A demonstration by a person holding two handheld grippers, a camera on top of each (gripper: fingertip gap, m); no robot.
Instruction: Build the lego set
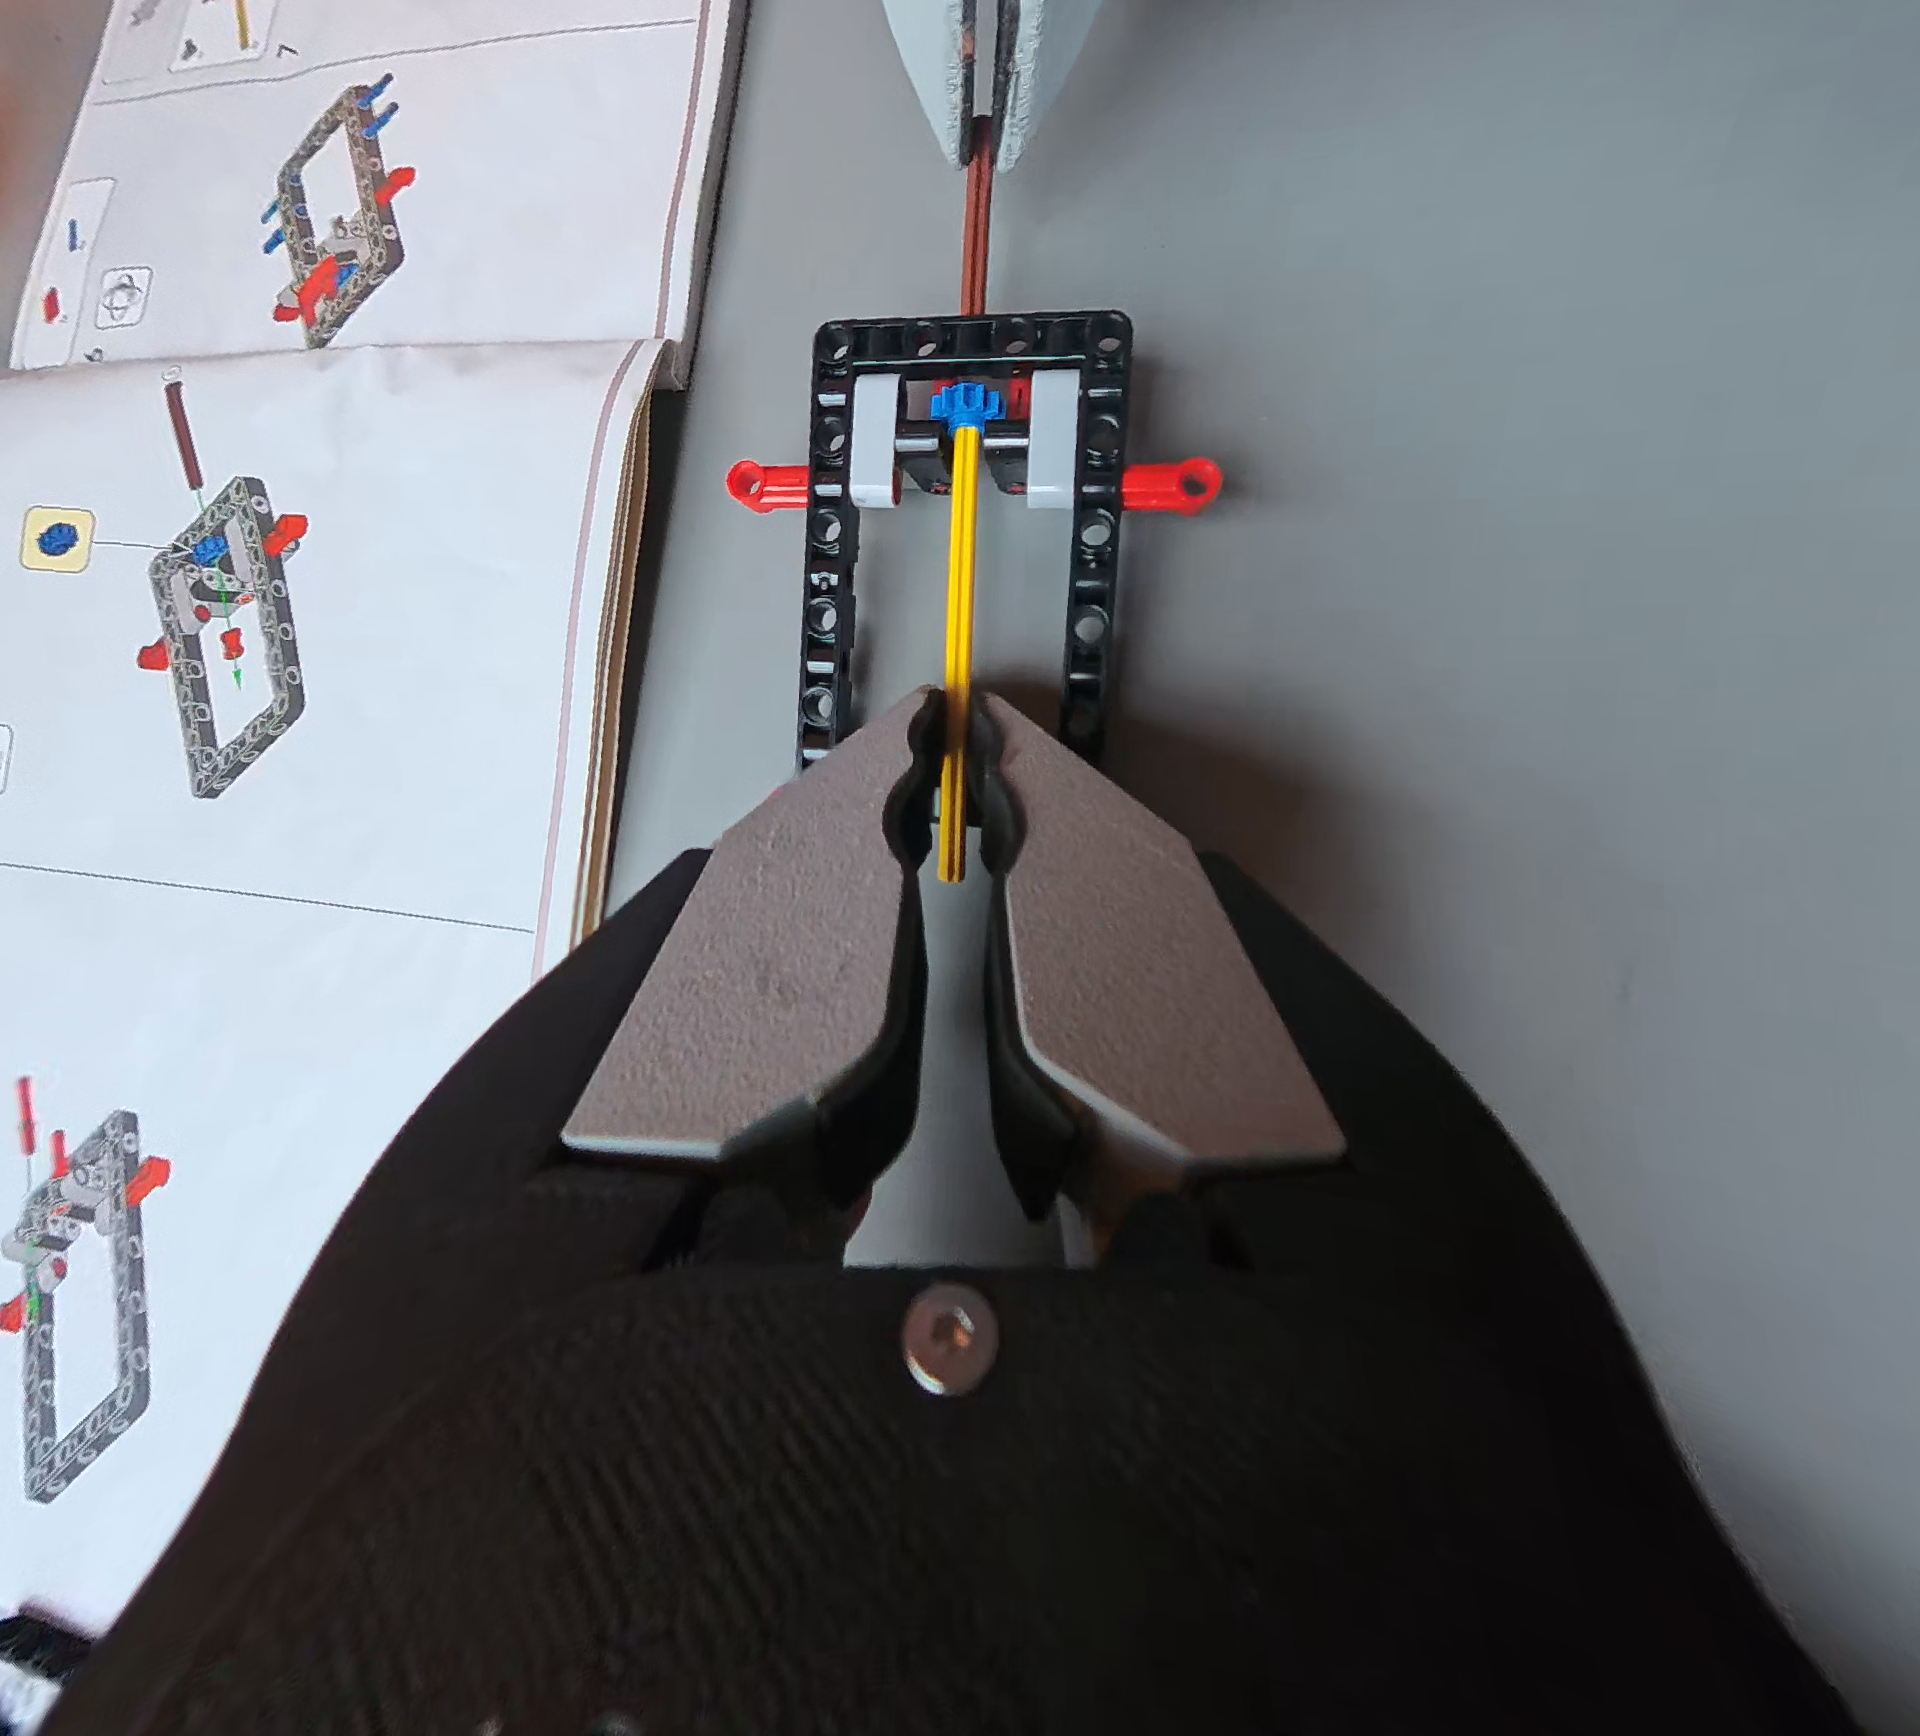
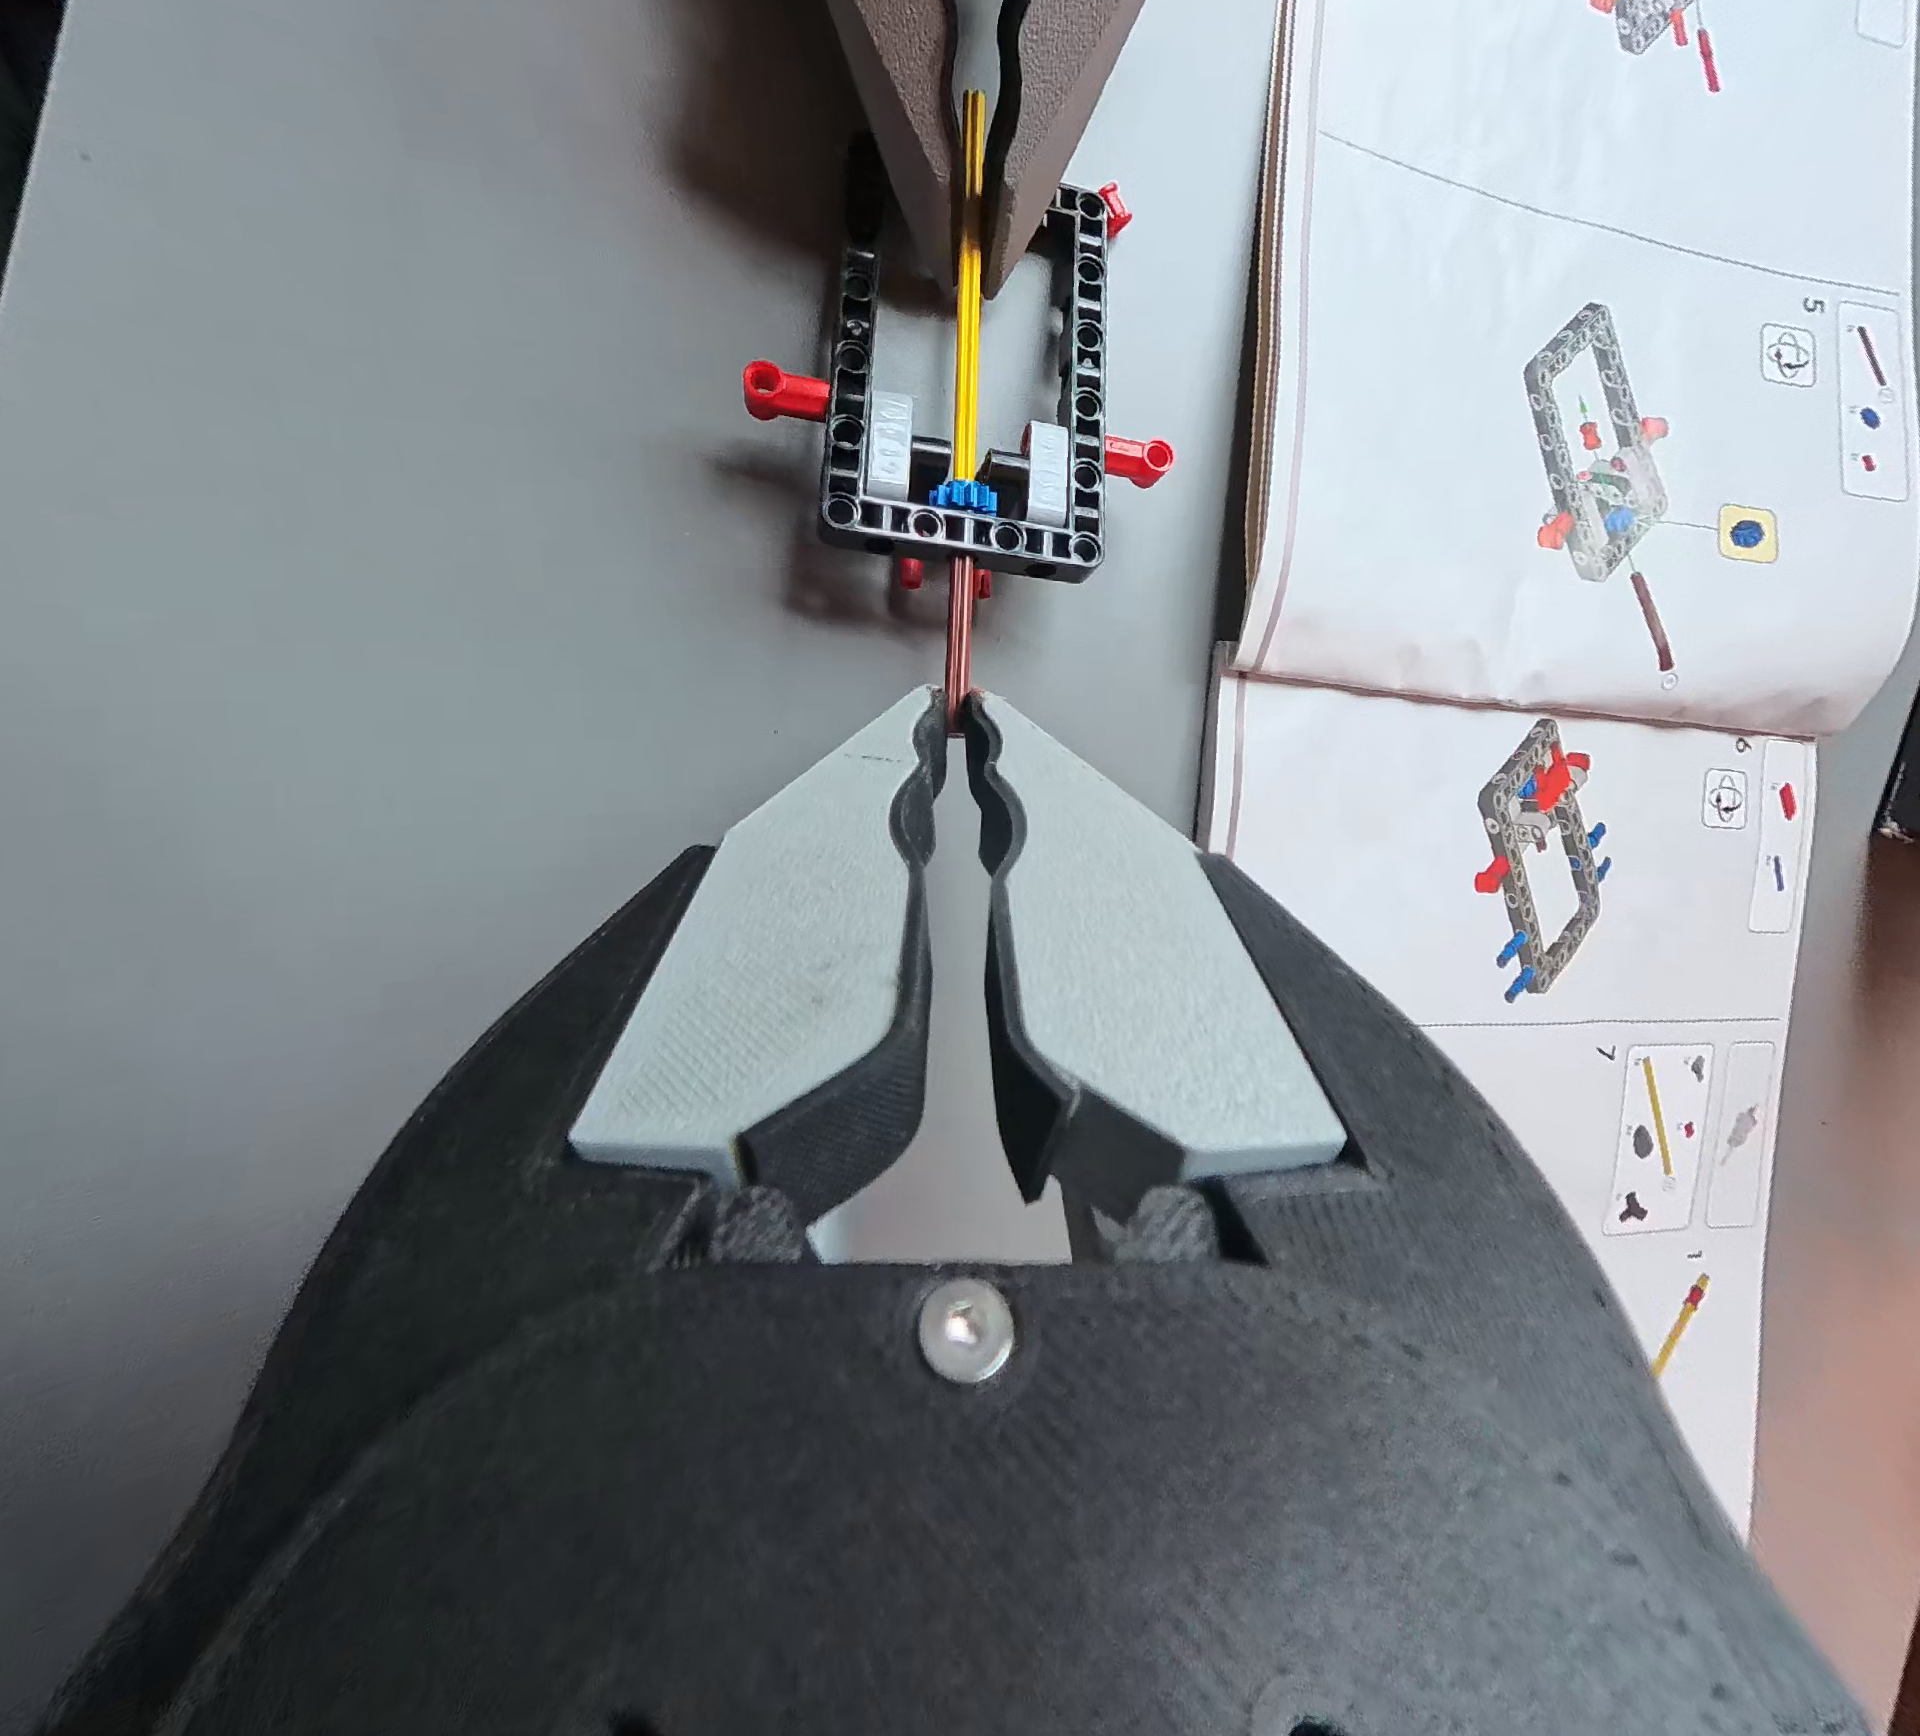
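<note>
A black rectangular frame [image 1: 1096, 543] lies flat on the grey table [image 1: 1455, 543], with red pins [image 1: 1174, 481] sticking out of both long sides and light grey beams [image 1: 1051, 439] inside. A blue gear [image 1: 966, 404] sits at its far short side. My left gripper [image 1: 958, 710], brown-fingered, is shut on a yellow axle [image 1: 961, 564] whose tip meets the gear. My right gripper [image 2: 958, 710], pale grey, is shut on a brown axle [image 2: 961, 626] that enters the frame [image 2: 1086, 398] from the opposite side, toward the gear [image 2: 964, 497]. The two grippers face each other; the left one shows in the right wrist view [image 2: 982, 232].
An open instruction booklet [image 1: 343, 460] lies left of the frame in the left wrist view and to the right in the right wrist view [image 2: 1558, 751]. Bare grey table lies on the frame's other side. Some 9 centimeters of space lies between my two pairs of fingers.
</note>
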